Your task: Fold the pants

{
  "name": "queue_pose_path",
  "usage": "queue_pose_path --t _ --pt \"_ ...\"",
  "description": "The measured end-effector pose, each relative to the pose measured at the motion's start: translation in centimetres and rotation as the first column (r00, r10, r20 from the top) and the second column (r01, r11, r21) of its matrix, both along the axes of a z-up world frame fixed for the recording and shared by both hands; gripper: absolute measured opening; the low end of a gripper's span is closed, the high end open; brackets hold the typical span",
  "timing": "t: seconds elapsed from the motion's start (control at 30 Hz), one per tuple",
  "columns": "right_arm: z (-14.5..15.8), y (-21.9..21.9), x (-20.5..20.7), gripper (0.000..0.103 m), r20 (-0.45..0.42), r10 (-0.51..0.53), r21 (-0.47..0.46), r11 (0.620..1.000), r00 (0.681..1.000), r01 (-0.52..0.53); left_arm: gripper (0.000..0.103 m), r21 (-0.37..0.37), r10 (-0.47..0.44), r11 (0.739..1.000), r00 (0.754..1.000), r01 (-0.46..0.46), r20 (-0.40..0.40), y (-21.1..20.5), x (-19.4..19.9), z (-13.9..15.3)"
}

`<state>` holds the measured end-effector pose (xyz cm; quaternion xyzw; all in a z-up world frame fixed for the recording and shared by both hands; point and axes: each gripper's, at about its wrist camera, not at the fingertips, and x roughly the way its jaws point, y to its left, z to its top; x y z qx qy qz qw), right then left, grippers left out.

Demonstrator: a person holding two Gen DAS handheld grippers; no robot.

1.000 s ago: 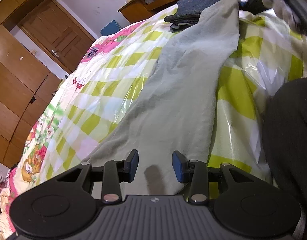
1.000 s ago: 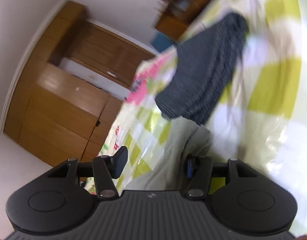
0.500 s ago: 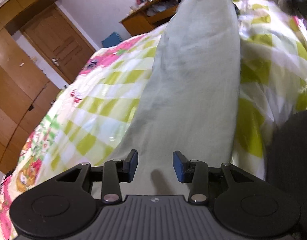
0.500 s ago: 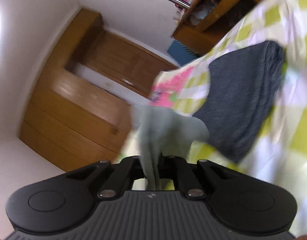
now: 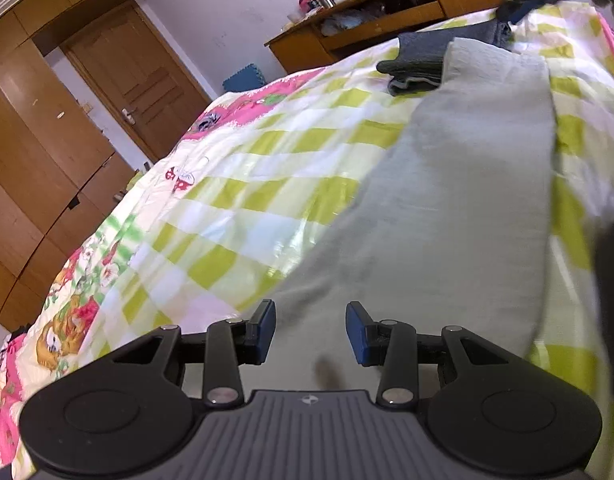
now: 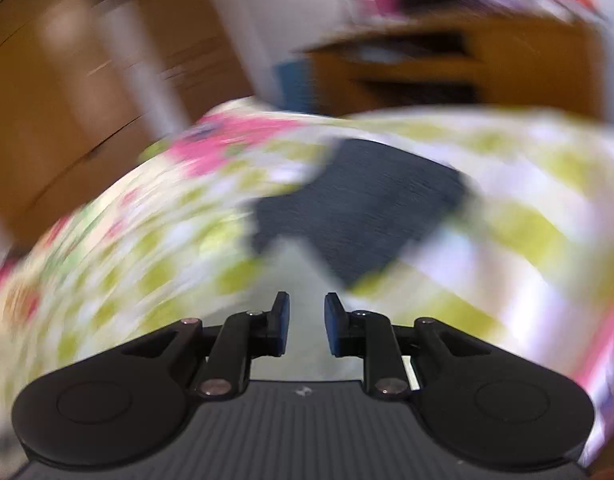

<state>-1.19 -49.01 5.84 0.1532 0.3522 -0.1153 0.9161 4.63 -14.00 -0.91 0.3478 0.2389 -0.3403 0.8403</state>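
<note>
Pale grey-green pants [image 5: 447,200] lie stretched out on the bed, running from my left gripper up to the far right, where the far end rests against a dark grey folded garment [image 5: 423,60]. My left gripper [image 5: 310,330] is open and empty over the near end of the pants. In the blurred right wrist view, my right gripper [image 6: 305,330] is open with a narrow gap, empty, above the far end of the pants [image 6: 295,280]. The dark garment [image 6: 363,204] lies just beyond it.
The bed has a green-and-white checked cover [image 5: 235,184] with pink cartoon prints. A wooden wardrobe and door [image 5: 119,80] stand at the left, a wooden desk [image 5: 371,12] behind the bed. A dark shape [image 5: 611,300] fills the right edge.
My right gripper had lifted the far end of the pants. It has since let go and opened, and the pants lie flat again. The right view swings fast. My left gripper stays open.
</note>
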Motion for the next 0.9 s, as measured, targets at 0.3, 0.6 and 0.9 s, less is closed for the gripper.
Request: queue_pose_path --t 0.3,0.6,0.9 --pt "-5.8 11.2 12.7 0.034 -0.320 0.667 -0.042 0.699 0.672 -0.714 0.053 0.090 -0.150 0.984 0.988 0.153 -0.038 -1.1 4.5 -1.9" --pt "-8.6 13.0 15.7 0.032 -0.441 0.781 0.061 0.518 0.442 -0.853 0.045 0.116 -0.219 0.965 0.966 0.236 -0.139 -1.0 6.7 -2.5" --pt "-7.5 14.1 14.9 0.006 -0.464 0.793 0.058 0.471 0.394 -0.880 0.021 0.147 -0.244 0.952 0.955 0.268 -0.167 -1.2 7.5 -2.6"
